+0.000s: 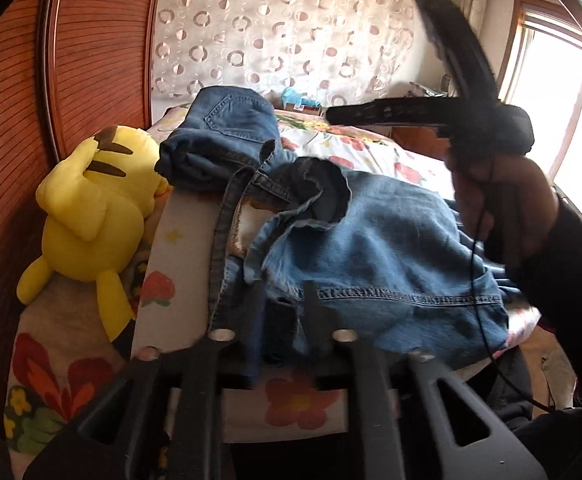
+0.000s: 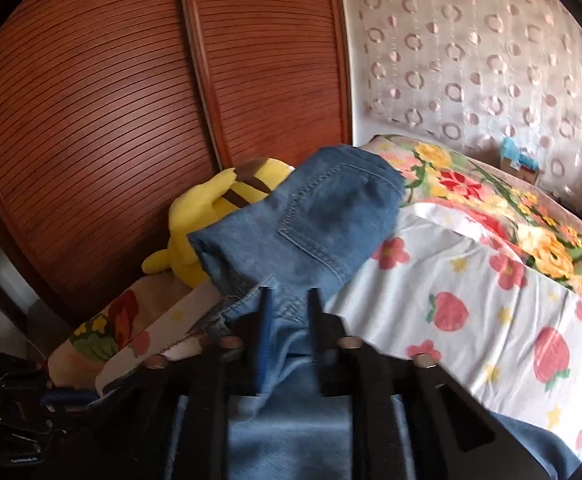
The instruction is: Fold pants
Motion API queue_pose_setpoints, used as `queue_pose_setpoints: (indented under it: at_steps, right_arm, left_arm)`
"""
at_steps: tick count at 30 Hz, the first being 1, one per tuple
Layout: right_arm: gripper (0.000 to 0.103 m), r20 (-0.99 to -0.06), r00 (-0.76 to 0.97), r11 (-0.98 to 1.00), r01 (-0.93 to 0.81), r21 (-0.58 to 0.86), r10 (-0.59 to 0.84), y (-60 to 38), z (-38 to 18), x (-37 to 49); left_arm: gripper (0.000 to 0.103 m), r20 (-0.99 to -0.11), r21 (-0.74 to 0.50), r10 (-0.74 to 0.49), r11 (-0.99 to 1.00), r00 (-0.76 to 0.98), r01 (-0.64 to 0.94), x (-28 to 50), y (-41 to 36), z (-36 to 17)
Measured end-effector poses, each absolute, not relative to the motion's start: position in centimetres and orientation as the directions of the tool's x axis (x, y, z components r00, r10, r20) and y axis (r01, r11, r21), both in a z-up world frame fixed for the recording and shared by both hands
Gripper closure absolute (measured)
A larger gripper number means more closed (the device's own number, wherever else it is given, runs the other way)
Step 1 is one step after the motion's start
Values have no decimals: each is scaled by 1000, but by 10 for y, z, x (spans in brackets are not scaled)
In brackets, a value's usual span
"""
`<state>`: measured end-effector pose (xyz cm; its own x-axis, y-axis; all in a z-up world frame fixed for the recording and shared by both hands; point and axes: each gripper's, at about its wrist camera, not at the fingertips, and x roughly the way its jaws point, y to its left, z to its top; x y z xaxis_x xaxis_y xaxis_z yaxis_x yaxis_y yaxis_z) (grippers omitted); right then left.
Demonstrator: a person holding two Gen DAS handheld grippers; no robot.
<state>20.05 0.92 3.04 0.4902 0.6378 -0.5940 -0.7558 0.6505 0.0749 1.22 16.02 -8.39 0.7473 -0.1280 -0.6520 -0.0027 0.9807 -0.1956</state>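
A pair of light blue jeans (image 1: pixel 379 256) lies bunched on the floral bed, its waistband and frayed hems toward me. My left gripper (image 1: pixel 287 300) is shut on a fold of this denim near a stitched seam. My right gripper (image 2: pixel 289 308) is shut on the same jeans (image 2: pixel 291 360), whose cloth runs back between the fingers under the camera. The right gripper's body and the hand holding it (image 1: pixel 491 152) show at the right of the left wrist view. A second, darker pair of jeans (image 1: pixel 223 136) lies folded behind; it also shows in the right wrist view (image 2: pixel 323 216).
A yellow plush toy (image 1: pixel 91 216) lies at the bed's left edge by a brown slatted wardrobe (image 1: pixel 19 120). The bed (image 2: pixel 471 288) has a strawberry sheet and a flowered blanket (image 2: pixel 531 220). A patterned curtain (image 1: pixel 283 28) hangs behind; a window (image 1: pixel 563 92) is at right.
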Motion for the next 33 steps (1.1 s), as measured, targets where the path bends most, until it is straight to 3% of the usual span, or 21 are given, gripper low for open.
queue_pose_setpoints:
  at_steps: [1,3,8,13,19,26,33]
  right_arm:
    - [79,-589,503,659,-749,69,633,2,33,199]
    - [78,-581,525,672,-739,51,622,-13,37,196]
    - [65,-581,604,729,-684,-27,545,-73,31,180]
    - [64,-628,625,779,-625,-46,464,-126,1,164]
    - [64,-677,606,836,-547,26,418,-165,-34,164]
    - [64,-716,587,854,-520,27,379,-158,-51,168]
    - [61,-696,618,853,-522,-14,367,-150,-58,167]
  left_arm:
    - [60,-651,-192,-126,981,749,-2,13,160,-85]
    - [54,-643,-199,-138,980,753,10,14,158,-84]
    - [54,-626,-195,-134,981,768,13,22,152,-82]
    - [54,-621,-182,-143,983,771,36,38,142,-81]
    - [54,-620,-174,-150,983,770,52,61,132,-76]
    - [54,-630,-143,-137,988,764,60,92,128,-65]
    - [59,-661,-104,-122,992,741,71,121,126,-63]
